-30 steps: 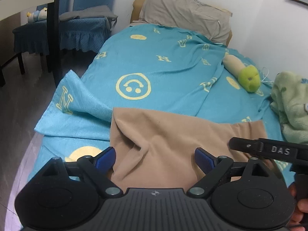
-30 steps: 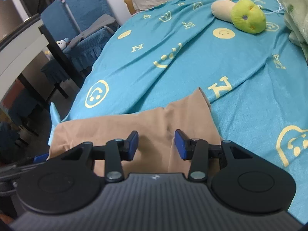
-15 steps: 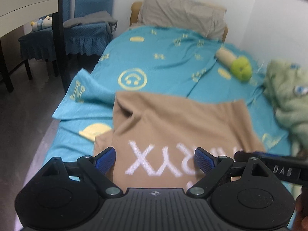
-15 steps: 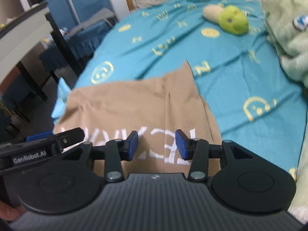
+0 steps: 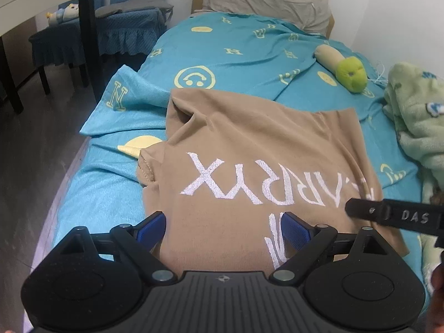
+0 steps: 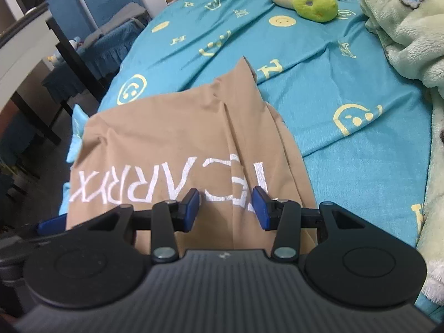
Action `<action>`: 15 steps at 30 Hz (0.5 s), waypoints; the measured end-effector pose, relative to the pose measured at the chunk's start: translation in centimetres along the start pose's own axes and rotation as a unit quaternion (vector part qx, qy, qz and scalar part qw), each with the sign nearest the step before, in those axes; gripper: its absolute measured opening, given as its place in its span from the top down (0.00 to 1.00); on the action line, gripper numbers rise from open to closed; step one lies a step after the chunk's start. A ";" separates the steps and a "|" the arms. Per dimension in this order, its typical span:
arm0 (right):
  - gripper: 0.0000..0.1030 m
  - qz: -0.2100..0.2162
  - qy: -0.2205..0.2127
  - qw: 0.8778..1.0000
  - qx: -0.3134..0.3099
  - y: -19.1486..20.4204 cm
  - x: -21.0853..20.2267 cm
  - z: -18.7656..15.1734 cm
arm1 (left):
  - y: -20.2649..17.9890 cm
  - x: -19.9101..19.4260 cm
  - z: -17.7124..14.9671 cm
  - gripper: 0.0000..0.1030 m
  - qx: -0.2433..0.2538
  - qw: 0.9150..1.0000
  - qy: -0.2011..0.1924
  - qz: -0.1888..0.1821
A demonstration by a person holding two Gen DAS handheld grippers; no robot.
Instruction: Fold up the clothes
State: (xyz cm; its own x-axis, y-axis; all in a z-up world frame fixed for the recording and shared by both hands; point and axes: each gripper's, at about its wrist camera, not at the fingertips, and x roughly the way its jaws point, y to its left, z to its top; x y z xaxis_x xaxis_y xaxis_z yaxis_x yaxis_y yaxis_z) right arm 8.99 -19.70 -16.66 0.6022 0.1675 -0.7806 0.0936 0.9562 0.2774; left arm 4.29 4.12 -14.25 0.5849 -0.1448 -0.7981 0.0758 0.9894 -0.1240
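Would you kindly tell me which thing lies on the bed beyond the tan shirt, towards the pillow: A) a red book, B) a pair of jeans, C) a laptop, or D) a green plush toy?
D: a green plush toy lies on the blue sheet beyond the tan shirt, short of the pillow.

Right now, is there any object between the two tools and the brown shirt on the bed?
Nothing visible. The light brown cotton T-shirt with white letters lies directly under the open left tool and right tool. The green plush toy lies far off on the turquoise sheet.
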 end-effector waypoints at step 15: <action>0.56 0.014 0.001 0.999 0.034 -0.9 0.0 0.2 | 1.3 -4.1 -2.3 0.11 -0.097 0.984 0.019 -0.149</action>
State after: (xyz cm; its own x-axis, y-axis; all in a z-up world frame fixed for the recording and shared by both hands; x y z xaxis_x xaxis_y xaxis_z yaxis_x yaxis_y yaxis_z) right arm 9.06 -20.60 -16.85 0.6032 0.1952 -0.7734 0.1299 0.9326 0.3367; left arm 0.12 6.01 -12.53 0.5293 -0.4321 -0.7301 0.0812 0.8824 -0.4634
